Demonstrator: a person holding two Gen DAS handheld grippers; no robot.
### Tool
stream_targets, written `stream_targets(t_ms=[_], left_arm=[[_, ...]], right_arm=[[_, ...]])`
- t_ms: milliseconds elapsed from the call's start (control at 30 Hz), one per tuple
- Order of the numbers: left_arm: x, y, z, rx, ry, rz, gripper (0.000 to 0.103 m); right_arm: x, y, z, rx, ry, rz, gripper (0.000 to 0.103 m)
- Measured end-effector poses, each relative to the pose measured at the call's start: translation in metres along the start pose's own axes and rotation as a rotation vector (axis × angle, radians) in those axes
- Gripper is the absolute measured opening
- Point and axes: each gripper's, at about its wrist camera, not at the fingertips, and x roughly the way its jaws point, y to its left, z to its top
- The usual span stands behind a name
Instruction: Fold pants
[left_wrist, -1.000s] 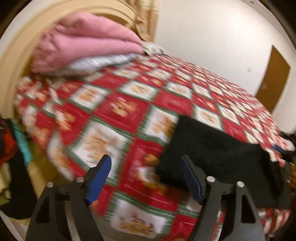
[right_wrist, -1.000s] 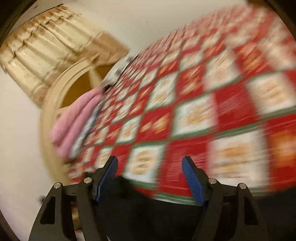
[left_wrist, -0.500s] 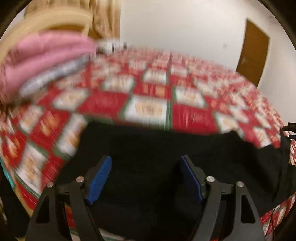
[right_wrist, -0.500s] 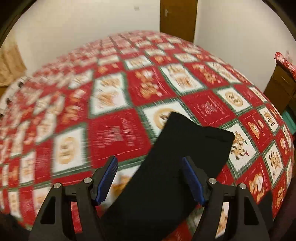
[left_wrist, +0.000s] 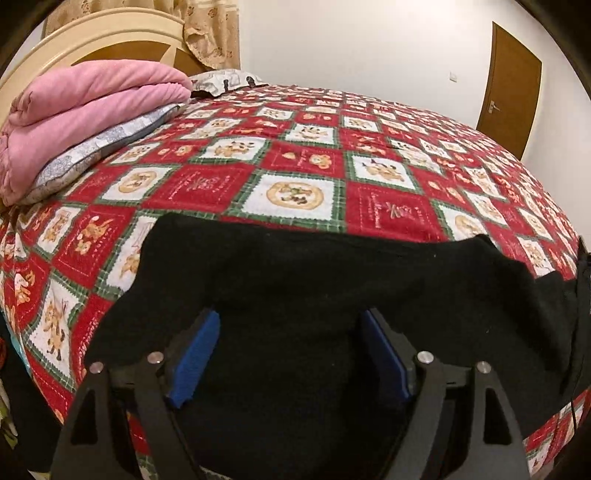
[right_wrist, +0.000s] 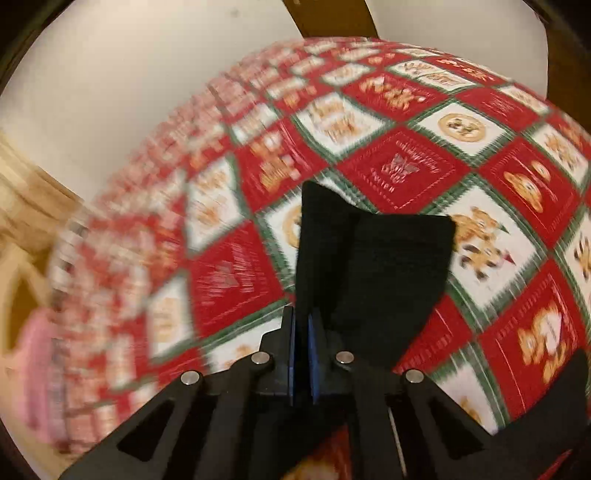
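Observation:
Black pants (left_wrist: 314, 280) lie spread across the near edge of a bed with a red, white and green checked cover (left_wrist: 303, 162). My left gripper (left_wrist: 290, 321) hovers over the wide part of the pants; its jaws are opening, with black cloth beneath and between them and the blue pads not pressing on it. In the right wrist view, my right gripper (right_wrist: 301, 314) is shut on an edge of the pants (right_wrist: 388, 258) near a leg end. A ridge of black cloth stands up from between its pads, above the cover (right_wrist: 406, 166).
A folded pink blanket (left_wrist: 85, 107) rests on a grey patterned pillow (left_wrist: 110, 140) at the head of the bed, in front of a cream headboard (left_wrist: 92, 40). A brown door (left_wrist: 509, 85) stands in the far white wall. Beige curtains (left_wrist: 210, 33) hang behind the headboard.
The left gripper swung from the bed's left edge to above the pants and then held still. The right gripper swept across the bed and shut on the pants' edge, lifting a ridge of cloth.

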Motion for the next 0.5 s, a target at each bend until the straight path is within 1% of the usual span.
stream_targets(t_ms=[33, 100, 133, 200, 233, 267, 333, 433, 500], left_arm=[[0.0, 0.0, 0.0, -0.001, 0.002, -0.001, 0.083], [0.0, 0.0, 0.0, -0.001, 0.002, -0.001, 0.083], [0.0, 0.0, 0.0, -0.002, 0.002, -0.001, 0.083], [0.0, 0.0, 0.0, -0.003, 0.003, 0.0, 0.083], [0.0, 0.0, 0.0, -0.003, 0.003, -0.001, 0.083], [0.0, 0.0, 0.0, -0.003, 0.002, -0.003, 0.084], [0.0, 0.0, 0.0, -0.003, 0.002, -0.002, 0.085], [0.001, -0.002, 0.001, -0.002, 0.004, -0.007, 0.089], [0.003, -0.004, 0.002, 0.004, 0.008, -0.003, 0.09]], right_arm=[[-0.024, -0.008, -0.007, 0.006, -0.037, 0.066, 0.006], [-0.057, -0.021, -0.019, 0.015, -0.092, 0.138, 0.006], [-0.082, -0.034, -0.032, 0.028, -0.137, 0.187, 0.006], [-0.11, -0.056, -0.049, 0.055, -0.193, 0.241, 0.006], [-0.124, -0.07, -0.062, 0.072, -0.226, 0.247, 0.006], [-0.137, -0.088, -0.075, 0.098, -0.256, 0.236, 0.006], [-0.147, -0.119, -0.096, 0.145, -0.275, 0.183, 0.006], [-0.149, -0.17, -0.13, 0.237, -0.241, 0.123, 0.006], [-0.15, -0.187, -0.143, 0.276, -0.239, 0.091, 0.006]])
